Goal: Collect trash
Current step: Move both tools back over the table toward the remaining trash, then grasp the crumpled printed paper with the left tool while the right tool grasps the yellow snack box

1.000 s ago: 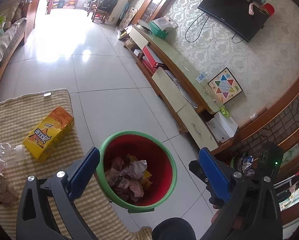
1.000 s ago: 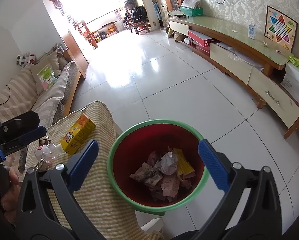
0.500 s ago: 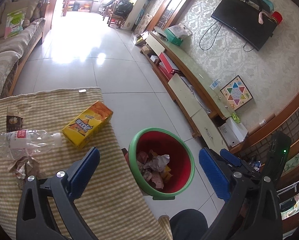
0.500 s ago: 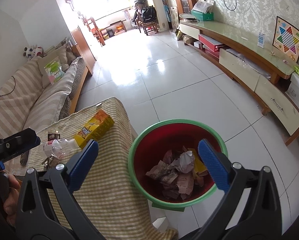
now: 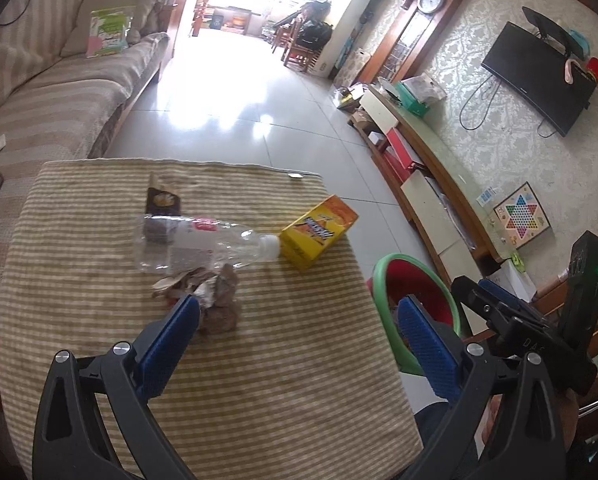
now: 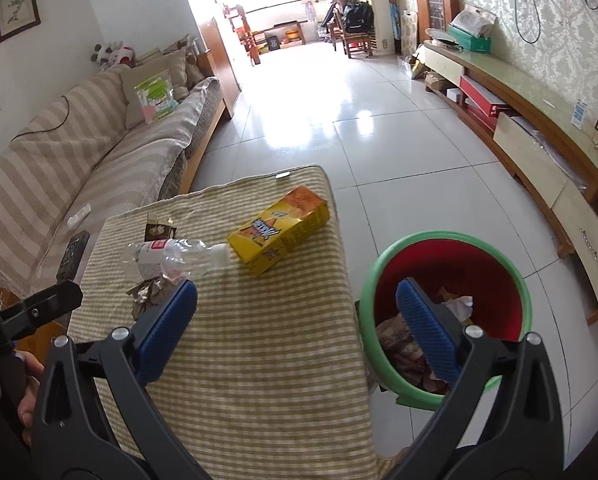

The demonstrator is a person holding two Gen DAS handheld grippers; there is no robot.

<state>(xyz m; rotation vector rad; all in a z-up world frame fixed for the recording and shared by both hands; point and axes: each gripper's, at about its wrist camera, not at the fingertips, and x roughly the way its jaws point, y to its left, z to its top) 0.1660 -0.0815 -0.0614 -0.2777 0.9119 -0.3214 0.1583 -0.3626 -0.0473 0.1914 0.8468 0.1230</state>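
Here, crumpled wrapper (image 5: 215, 300) just beyond open left gripper (image 5: 299, 320), empty

Clear bottle (image 5: 203, 246), yellow box (image 5: 318, 232), apparently crumpled wrappers (image 5: 203, 292) lie beside the red bin (image 6: 447, 280).

A bottle (image 5: 203, 246) is lying on its side on the table (image 5: 259, 380). Its cap is touching a box (image 5: 319, 232) on its right. A small wrapper (image 5: 162, 199) is lying behind the bottle, and crumpled paper (image 5: 211, 296) is lying in front. A bin (image 6: 445, 320) is standing on the floor to the right of the table, with trash (image 6: 457, 306) sitting inside it.
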